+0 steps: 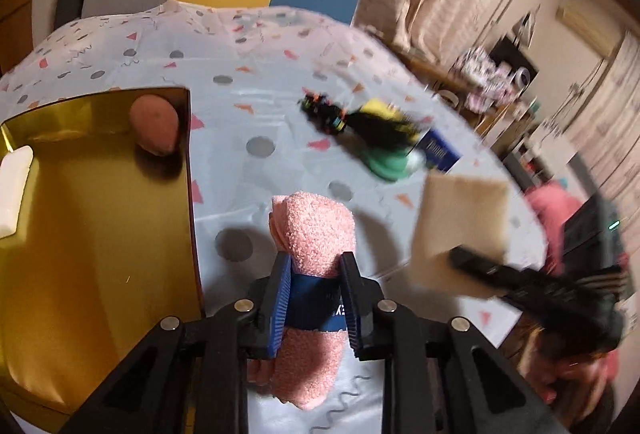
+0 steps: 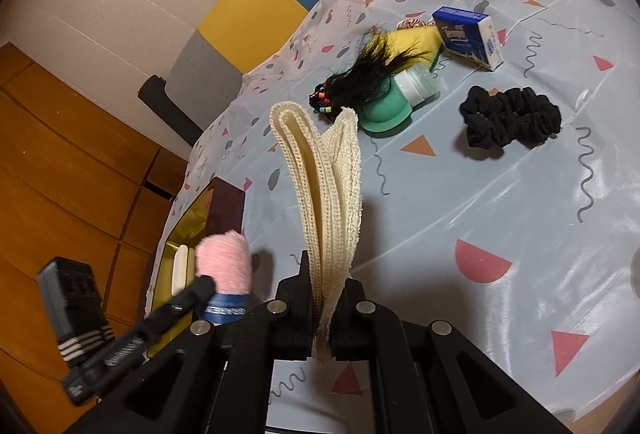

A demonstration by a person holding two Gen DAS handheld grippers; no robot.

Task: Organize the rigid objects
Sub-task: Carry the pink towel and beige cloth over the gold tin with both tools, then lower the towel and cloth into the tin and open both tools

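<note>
- Now left gripper [image 1: 316,274] clamps pink towel roll [image 1: 316,226], gold tray [image 1: 100,193] to its left.
- Right gripper [image 2: 330,290] pinches folded cream cloth [image 2: 324,185] above desk [image 2: 500,193]; bottle [image 2: 400,93], black scrunchie [image 2: 512,119] ahead.

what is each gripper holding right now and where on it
Left gripper clamps the rolled pink fluffy towel at its blue paper band. Right gripper pinches the folded cream mesh cloth at its lower end.

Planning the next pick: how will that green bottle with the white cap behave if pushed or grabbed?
The green bottle lies on its side on the tablecloth, so its round body would probably roll when nudged. It looks like small plastic, likely light and stiff. The black hair tuft draped over it may drag along.
</note>
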